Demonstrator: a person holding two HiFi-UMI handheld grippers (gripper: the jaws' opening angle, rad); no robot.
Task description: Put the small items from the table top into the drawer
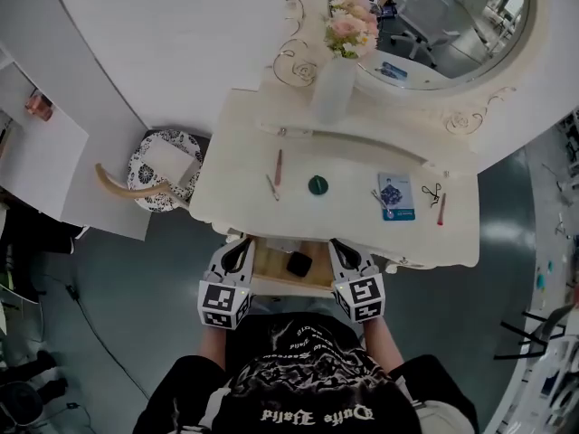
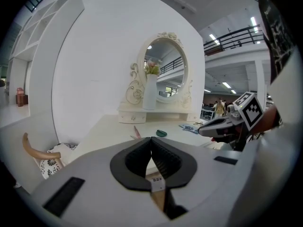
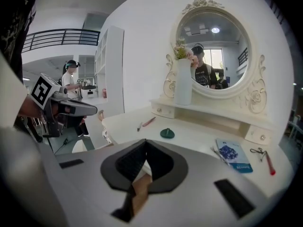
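Left claw (image 2: 151,139), right claw (image 3: 144,141): jaws together

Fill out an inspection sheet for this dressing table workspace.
Surface: cream table top, its drawer pulled open.
Job's things: pink pencil, green round piece, blue booklet, small scissors and red pen lie on top; a dark item sits in the drawer.
Clutter: vase of flowers below the mirror.
Grippers: left claw and right claw both shut, empty, at the drawer front.
Cables: one thin cable on the floor.
Surroundings: patterned stool beside the table.
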